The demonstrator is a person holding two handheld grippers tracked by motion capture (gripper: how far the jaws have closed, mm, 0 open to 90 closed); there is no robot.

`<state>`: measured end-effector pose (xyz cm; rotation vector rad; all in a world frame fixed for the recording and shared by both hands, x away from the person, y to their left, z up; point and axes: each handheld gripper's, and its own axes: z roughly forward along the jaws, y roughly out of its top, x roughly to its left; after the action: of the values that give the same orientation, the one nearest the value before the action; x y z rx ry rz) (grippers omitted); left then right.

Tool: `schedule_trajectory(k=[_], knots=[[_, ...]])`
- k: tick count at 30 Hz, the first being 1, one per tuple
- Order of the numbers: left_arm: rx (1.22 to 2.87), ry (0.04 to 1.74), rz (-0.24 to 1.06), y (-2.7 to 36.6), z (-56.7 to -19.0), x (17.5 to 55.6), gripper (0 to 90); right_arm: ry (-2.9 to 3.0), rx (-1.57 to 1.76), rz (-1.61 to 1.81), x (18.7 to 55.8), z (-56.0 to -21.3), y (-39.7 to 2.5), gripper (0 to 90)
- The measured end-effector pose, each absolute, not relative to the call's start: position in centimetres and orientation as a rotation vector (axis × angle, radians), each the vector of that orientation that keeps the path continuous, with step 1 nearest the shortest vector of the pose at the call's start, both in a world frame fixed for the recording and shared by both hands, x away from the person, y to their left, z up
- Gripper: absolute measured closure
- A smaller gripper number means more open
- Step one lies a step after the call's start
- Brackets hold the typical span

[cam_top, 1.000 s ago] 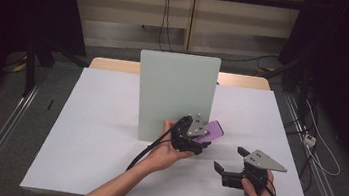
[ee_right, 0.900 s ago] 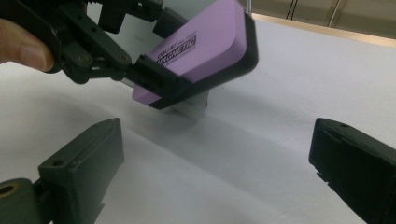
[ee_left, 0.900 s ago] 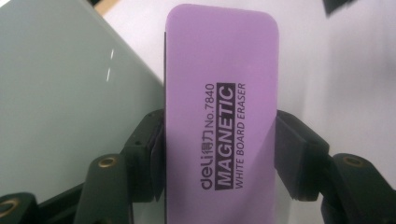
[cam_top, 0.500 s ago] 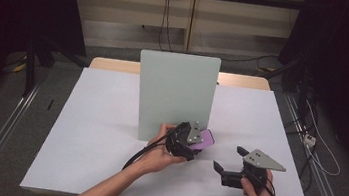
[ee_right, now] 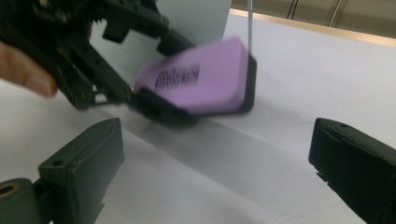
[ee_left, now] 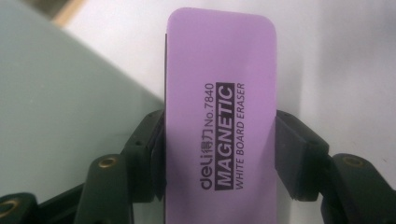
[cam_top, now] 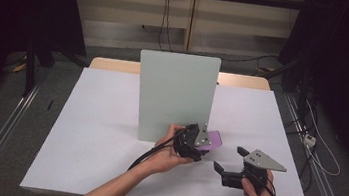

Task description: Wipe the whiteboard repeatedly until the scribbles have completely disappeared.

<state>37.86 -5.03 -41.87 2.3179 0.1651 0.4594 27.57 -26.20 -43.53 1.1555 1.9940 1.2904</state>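
The left gripper is clamping the purple whiteboard eraser across its narrow sides, jaws pressing on both long edges so the printed face is looking back at the hand and the dark felt side is pointing away; the eraser is sticking out ahead of the jaws, just beside the upright pale-green board, probably for wiping it or sticking on magnetically; the right gripper is waiting lower and to the side, jaws spread wide over the white table, holding nothing, keeping clear.
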Motion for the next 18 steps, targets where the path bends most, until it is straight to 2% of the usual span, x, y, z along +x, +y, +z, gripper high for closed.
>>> schedule_trajectory(k=[10,14,18], knots=[[2.154,0.259,0.537,-1.7,-36.4,40.1,40.9,1.994,1.16,1.289,27.6,-43.6,-26.1,3.0],[2.17,0.231,0.569,-2.2,-37.1,39.7,40.9,1.995,1.16,1.29,27.6,-43.6,-26.1,3.0],[2.195,0.177,0.533,-3.8,-39.1,39.0,40.9,1.994,1.156,1.291,27.6,-43.5,-26.1,3.0]])
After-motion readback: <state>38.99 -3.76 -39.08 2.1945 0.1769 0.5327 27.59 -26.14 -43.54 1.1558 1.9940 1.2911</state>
